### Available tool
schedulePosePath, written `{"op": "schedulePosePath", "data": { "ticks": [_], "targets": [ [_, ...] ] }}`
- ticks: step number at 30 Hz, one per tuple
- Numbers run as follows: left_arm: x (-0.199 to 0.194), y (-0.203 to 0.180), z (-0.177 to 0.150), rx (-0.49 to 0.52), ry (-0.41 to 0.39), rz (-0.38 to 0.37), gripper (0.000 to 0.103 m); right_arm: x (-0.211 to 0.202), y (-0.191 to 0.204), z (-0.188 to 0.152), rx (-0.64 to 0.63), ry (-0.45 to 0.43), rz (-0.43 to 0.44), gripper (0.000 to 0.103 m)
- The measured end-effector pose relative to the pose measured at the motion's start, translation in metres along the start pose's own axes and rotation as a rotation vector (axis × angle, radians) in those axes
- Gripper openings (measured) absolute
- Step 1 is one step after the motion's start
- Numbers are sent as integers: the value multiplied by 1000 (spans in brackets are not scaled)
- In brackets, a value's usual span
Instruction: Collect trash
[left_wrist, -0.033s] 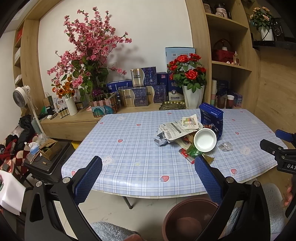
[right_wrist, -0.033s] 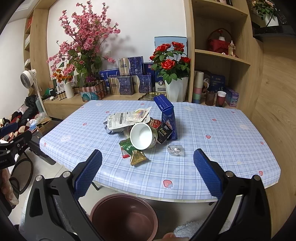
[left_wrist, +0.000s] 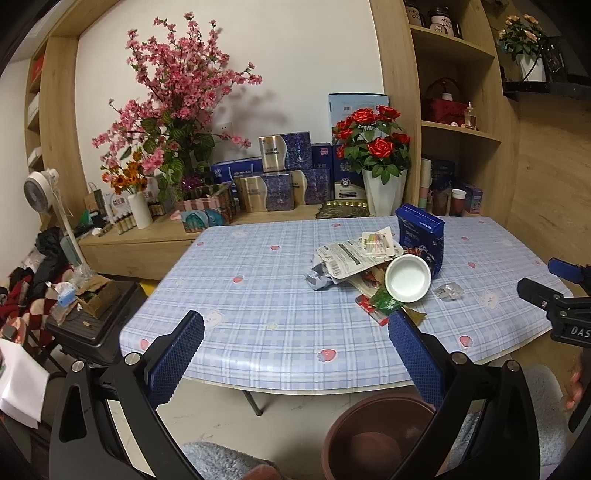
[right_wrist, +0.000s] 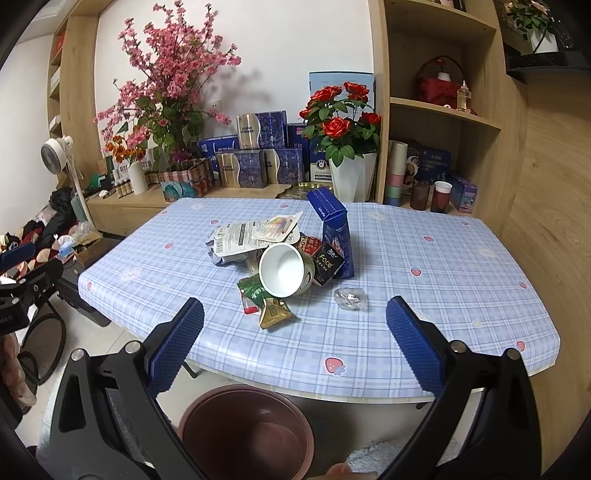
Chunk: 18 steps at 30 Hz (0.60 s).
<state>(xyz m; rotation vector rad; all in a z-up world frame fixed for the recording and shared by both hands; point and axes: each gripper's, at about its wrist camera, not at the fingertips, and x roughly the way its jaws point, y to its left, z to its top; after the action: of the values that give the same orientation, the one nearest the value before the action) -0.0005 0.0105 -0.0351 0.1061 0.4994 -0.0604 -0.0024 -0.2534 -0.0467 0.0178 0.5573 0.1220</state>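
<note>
A heap of trash lies mid-table: a white paper cup (right_wrist: 282, 269) on its side, an upright blue box (right_wrist: 334, 230), flat white wrappers (right_wrist: 255, 230), a green sachet (right_wrist: 253, 290), a gold sachet (right_wrist: 275, 314), and crumpled clear plastic (right_wrist: 350, 297) apart to the right. The left wrist view shows the same cup (left_wrist: 408, 278) and box (left_wrist: 421, 236). A brown bin (right_wrist: 247, 432) stands on the floor under the table's near edge. My right gripper (right_wrist: 294, 306) and left gripper (left_wrist: 295, 321) both hang open and empty, short of the table, above the bin (left_wrist: 376, 435).
The table (right_wrist: 443, 295) has a blue checked cloth and a rounded near edge. Behind it a wooden sideboard carries flower vases (right_wrist: 351, 177) and boxes (right_wrist: 258, 147). A black case (left_wrist: 92, 325), clothes and a fan (left_wrist: 40, 192) crowd the floor at left.
</note>
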Motion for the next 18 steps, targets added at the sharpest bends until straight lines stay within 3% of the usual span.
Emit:
{"op": "schedulePosePath", "data": {
  "ticks": [8, 12, 18],
  "targets": [
    [21, -2, -12, -39, 26, -117, 98, 29, -17, -1, 10, 12, -18, 97],
    [33, -12, -10, -6, 12, -109, 98, 38, -37, 4, 37, 1, -27, 97],
    [63, -30, -9, 44, 84, -100, 98, 52, -63, 8, 85, 1, -46, 97]
  ]
}}
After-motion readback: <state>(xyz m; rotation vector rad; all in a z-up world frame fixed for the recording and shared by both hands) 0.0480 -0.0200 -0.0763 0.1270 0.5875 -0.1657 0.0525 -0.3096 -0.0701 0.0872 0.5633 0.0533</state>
